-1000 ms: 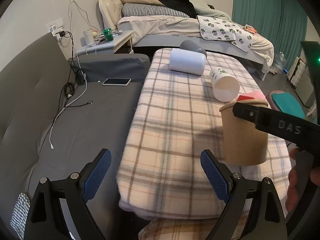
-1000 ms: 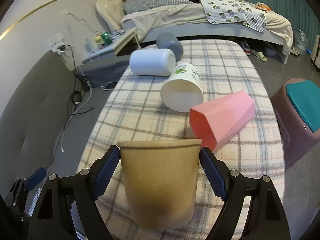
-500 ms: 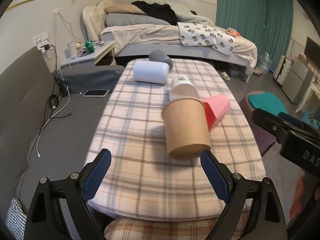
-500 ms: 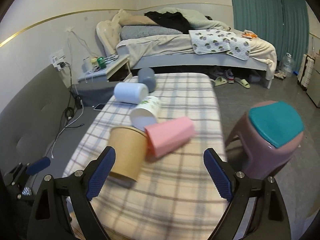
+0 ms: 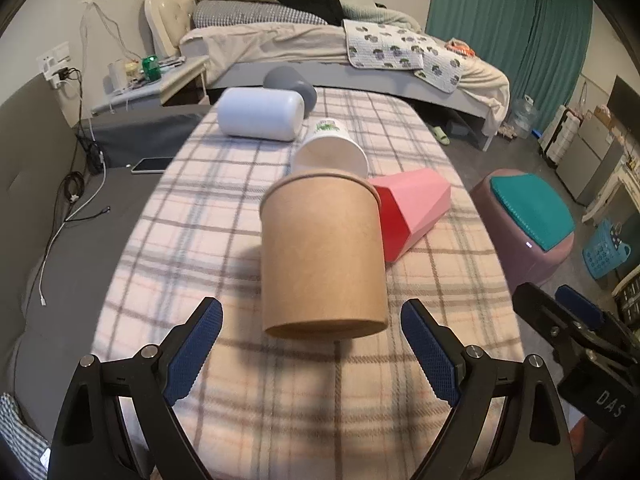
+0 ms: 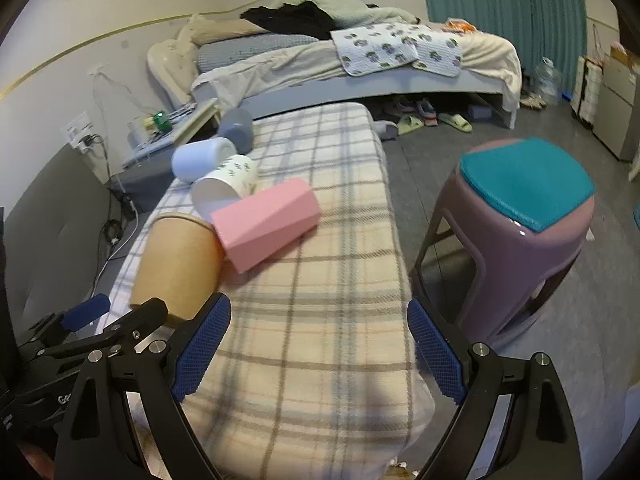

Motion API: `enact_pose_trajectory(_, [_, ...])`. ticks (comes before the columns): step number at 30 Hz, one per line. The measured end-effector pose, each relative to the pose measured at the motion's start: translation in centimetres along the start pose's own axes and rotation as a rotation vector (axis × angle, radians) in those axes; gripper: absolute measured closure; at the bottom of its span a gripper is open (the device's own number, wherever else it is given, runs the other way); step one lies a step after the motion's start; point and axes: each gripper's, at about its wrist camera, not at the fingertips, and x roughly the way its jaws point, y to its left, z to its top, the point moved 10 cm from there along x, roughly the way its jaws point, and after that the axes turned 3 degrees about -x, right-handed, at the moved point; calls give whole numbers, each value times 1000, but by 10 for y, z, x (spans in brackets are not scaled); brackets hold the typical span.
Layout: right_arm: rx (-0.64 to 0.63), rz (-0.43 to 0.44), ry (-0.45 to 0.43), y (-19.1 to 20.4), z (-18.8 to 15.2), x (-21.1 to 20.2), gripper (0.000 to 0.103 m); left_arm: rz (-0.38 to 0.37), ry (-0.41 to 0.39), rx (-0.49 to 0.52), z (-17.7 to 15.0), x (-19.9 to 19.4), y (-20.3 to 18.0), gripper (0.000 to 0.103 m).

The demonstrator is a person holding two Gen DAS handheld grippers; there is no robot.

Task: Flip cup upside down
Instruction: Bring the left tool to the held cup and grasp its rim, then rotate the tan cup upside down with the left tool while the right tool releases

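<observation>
- The cup stands rim-up on the plaid tabletop, touching the pink box.
- Its long axis is upright, and it sits dead ahead of the left gripper, centred between the spread jaws.
- The left gripper is nearer and holds nothing.
- The right gripper is also released, with the cup off to its left.

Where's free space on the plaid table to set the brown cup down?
Bare plaid between the brown cup and the near edge, plus the strip right of the pink cup. Crowded behind: white cup, light-blue cylinder, grey one.
</observation>
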Motion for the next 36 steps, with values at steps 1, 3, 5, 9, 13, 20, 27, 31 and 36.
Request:
enact_pose_trajectory(1, [7, -7, 6, -4, -1, 3, 13, -3, 8, 8, -1, 4, -1, 9])
enact_pose_trajectory(3, [19, -23, 12, -9, -2, 9, 13, -3, 14, 18, -3, 10, -2, 9])
enact_pose_trajectory(5, [35, -31, 16, -15, -3, 13, 13, -13, 22, 23, -4, 16, -3, 9])
enact_pose_trajectory(9, [52, -37, 35, -21, -8, 23, 13, -17, 41, 41, -9, 25, -5, 11])
enact_pose_trajectory(13, [55, -31, 45, -21, -11, 28, 13, -31, 46, 54, -12, 26, -7, 11])
enact_pose_trajectory(20, [57, -8, 43, -16, -11, 27, 13, -49, 53, 89, -13, 22, -8, 25])
enact_pose_trajectory(27, [67, -8, 19, -16, -7, 16, 13, -47, 26, 109, -6, -9, -4, 25])
enact_pose_trajectory(31, [71, -3, 12, -13, -6, 11, 13, -57, 0, 110, 4, -26, -2, 26])
enact_pose_trajectory(36, [62, 11, 2, -5, -6, 4, 13, -63, -22, 121, 13, -36, -2, 26])
